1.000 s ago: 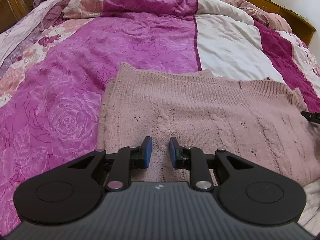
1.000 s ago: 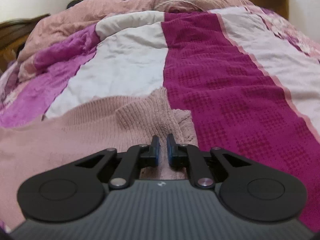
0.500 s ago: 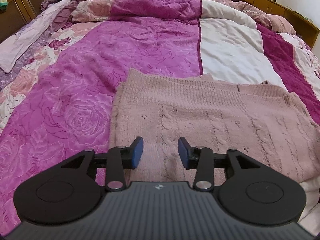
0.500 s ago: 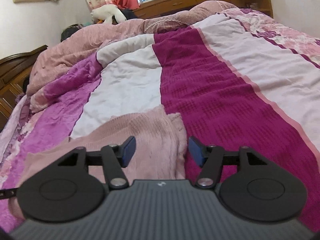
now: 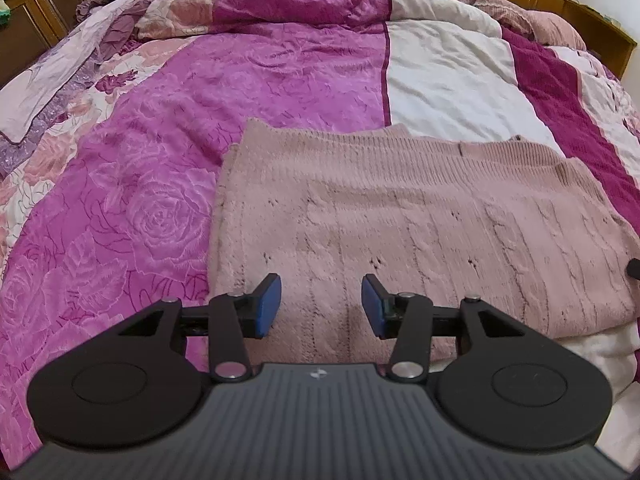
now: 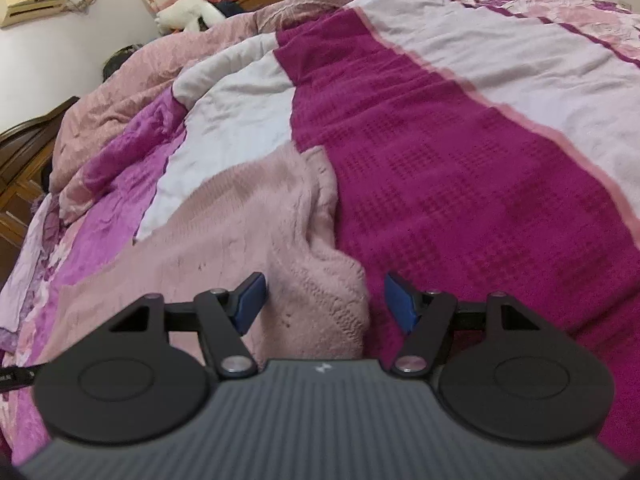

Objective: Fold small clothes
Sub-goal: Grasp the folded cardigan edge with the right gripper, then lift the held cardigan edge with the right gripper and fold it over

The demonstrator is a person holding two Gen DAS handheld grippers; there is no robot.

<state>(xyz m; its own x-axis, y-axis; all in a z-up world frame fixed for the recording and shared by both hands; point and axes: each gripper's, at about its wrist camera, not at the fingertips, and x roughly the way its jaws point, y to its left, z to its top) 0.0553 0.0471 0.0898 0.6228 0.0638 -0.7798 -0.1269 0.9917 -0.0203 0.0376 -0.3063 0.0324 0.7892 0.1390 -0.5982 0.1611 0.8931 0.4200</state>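
A dusty-pink knitted sweater [image 5: 400, 216] lies folded flat on the bed, its near edge toward me. In the left wrist view my left gripper [image 5: 321, 306] hovers over the sweater's near left part, jaws opening, blue pads apart and pressing on nothing. The right wrist view shows the sweater's [image 6: 248, 224] right end with a rumpled fold. My right gripper [image 6: 325, 302] hangs above that fold, jaws opening wide, the knit below the gap but not pinched. The tip of the right gripper [image 5: 634, 268] shows at the left view's right edge.
The bed is covered by a patchwork quilt [image 5: 248, 80] of magenta, white and rose-print panels. A bunched pink blanket [image 6: 160, 80] lies at the far end. Wooden cabinets [image 5: 36, 8] stand beyond the bed. A white stuffed toy [image 6: 188, 12] sits by the window.
Both grippers went from nearly shut to open, letting go of the sweater. The left one pulled back and up a little. The right one drew away and rolled, tilting its view.
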